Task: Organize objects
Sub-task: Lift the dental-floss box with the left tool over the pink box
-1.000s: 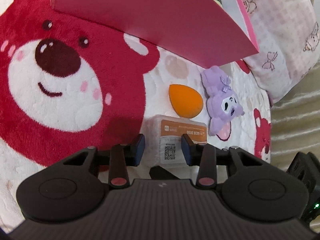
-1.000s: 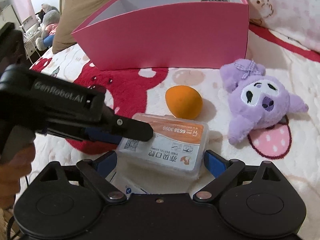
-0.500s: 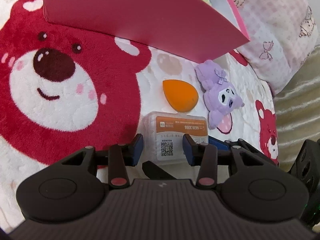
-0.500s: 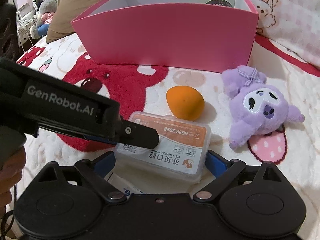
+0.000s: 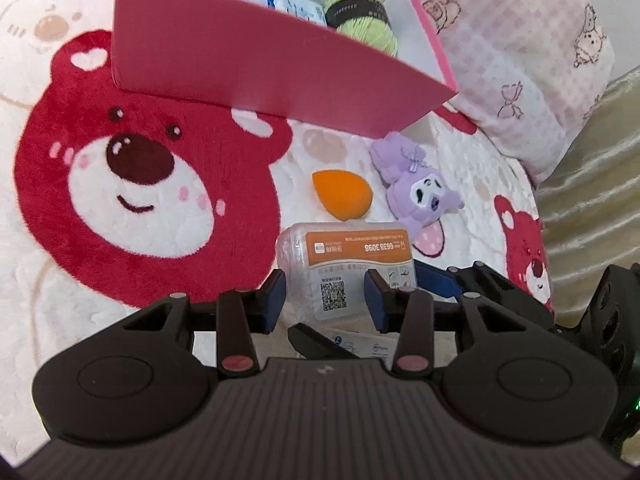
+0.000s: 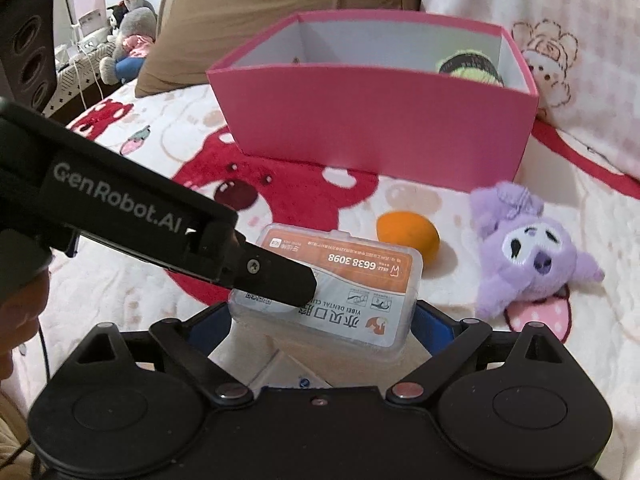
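Observation:
A clear plastic dental-floss box [image 5: 348, 268] with an orange label is lifted above the blanket; it also shows in the right wrist view [image 6: 332, 288]. My left gripper [image 5: 325, 296] has its blue pads on both sides of the box's near end. My right gripper [image 6: 322, 320] holds the box across its long ends, jaws wide. The left gripper's finger [image 6: 276, 280] lies across the box top. A pink box [image 5: 280, 64] stands behind, holding green yarn [image 5: 360, 20] and a blue packet [image 5: 294, 6].
An orange makeup sponge [image 5: 342, 196] and a purple plush toy [image 5: 420, 196] lie on the red-bear blanket [image 5: 132, 184] before the pink box [image 6: 376, 120]. Pillows [image 5: 520, 60] lie right and behind. A flat white packet [image 5: 360, 344] lies under the grippers.
Both grippers have risen with the floss box. The view now looks down into the pink box, which appears farther and lower than before.

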The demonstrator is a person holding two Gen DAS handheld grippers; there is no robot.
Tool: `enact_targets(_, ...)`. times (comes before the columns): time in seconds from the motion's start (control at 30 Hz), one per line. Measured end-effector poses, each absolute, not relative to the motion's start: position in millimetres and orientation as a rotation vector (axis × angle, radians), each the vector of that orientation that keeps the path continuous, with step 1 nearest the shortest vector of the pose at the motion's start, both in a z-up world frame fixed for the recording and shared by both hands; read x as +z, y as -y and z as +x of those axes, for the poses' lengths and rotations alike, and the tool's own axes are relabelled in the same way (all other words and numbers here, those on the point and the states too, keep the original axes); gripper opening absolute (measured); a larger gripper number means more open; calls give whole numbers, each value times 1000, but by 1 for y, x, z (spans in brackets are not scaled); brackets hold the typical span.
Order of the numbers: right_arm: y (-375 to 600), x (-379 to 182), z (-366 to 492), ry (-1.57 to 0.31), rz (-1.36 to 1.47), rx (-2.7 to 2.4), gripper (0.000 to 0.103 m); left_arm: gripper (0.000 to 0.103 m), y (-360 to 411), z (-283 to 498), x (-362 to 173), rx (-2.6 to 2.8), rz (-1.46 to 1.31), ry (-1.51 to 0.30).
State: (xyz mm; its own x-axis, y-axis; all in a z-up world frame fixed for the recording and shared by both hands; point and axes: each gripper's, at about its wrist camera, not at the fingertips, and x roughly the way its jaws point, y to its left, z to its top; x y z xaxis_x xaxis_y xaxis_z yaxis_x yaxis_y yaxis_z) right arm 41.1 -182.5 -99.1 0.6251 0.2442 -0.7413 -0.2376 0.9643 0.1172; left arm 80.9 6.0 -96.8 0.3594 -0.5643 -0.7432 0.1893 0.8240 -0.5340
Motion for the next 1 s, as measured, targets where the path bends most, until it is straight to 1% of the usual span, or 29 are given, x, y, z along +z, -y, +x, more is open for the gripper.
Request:
enact_targets(0.13, 185, -86, 40, -842, 52, 293, 98, 40, -12, 73, -78, -480, -414, -1072)
enact_targets(0.27, 181, -65, 35, -777, 25, 309, 98, 40, -17, 67, -54, -485, -438, -1020)
enact_targets(0.5, 181, -33, 36, -718, 3, 349, 98, 39, -16, 60, -14, -462, -379, -939)
enact_targets(0.7, 173, -10, 48, -713, -17, 373, 98, 41, -32, 61, 6, -447, -425, -914)
enact_targets(0.8, 163, 8, 42, -652, -78, 383, 98, 42, -37, 60, 16, -450, -434, -915)
enact_targets(1.0, 157, 37, 53, -602, -112, 399, 98, 42, -42, 63, 36, -447, -462, -896)
